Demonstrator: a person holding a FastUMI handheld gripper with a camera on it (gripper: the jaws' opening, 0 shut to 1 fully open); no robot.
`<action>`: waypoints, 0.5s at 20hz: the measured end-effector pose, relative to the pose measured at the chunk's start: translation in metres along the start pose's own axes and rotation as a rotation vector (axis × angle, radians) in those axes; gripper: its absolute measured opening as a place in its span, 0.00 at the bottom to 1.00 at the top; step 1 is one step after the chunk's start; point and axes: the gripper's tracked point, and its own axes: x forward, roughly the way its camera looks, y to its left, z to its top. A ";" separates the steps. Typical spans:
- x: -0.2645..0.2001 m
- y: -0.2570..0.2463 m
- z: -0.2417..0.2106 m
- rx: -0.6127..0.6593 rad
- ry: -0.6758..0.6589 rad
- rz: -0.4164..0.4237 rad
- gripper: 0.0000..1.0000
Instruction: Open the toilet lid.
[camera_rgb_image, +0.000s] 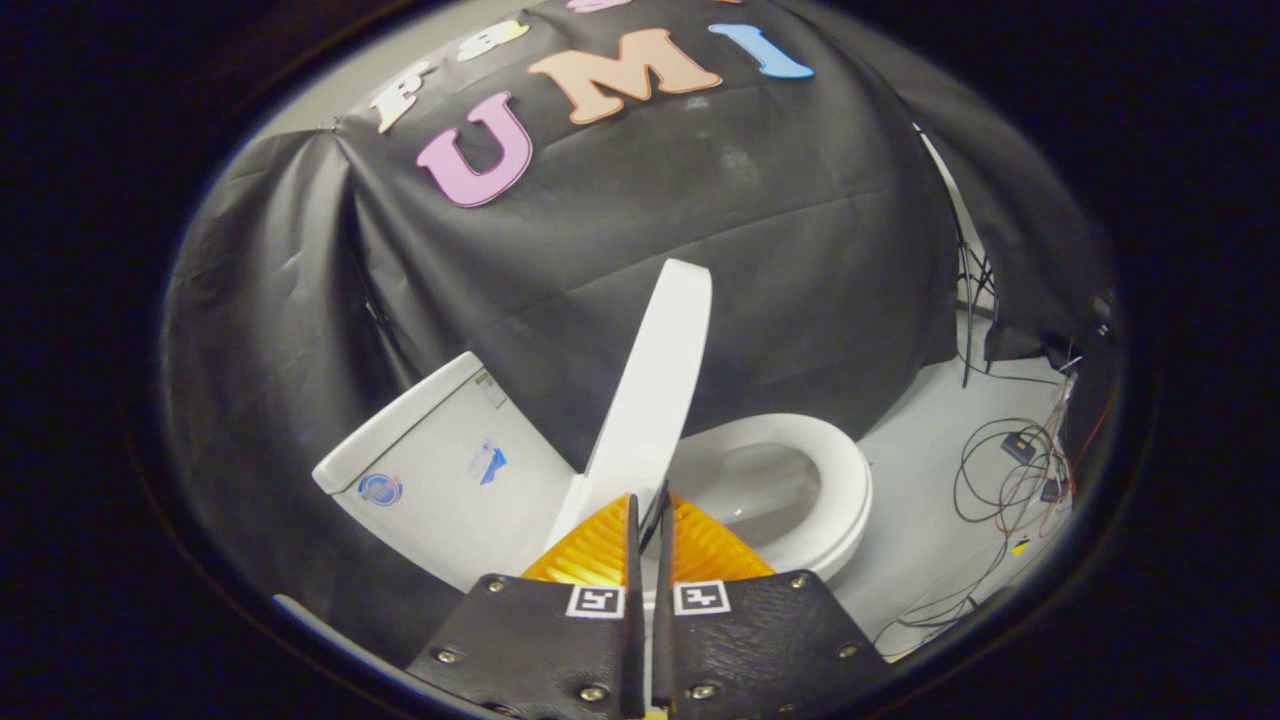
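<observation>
The white toilet lid (655, 380) stands raised, nearly upright and seen edge-on, leaning toward the tank (440, 470). Its near edge runs down into the narrow gap between my two orange fingers. My gripper (652, 502) is shut on that edge, one finger on each face of the lid. To the right of the lid the white seat ring (845, 480) and the bowl inside it lie uncovered.
The black cloth wall rises close behind the toilet. On the pale floor to the right of the bowl lies a tangle of cables (1010, 470) with small boxes. More wires hang down the wall's right side.
</observation>
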 end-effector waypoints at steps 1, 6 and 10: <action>-0.002 0.002 0.002 -0.014 -0.003 0.001 0.04; -0.003 0.027 0.008 -0.066 -0.025 0.018 0.04; -0.004 0.043 0.013 -0.097 -0.033 0.034 0.04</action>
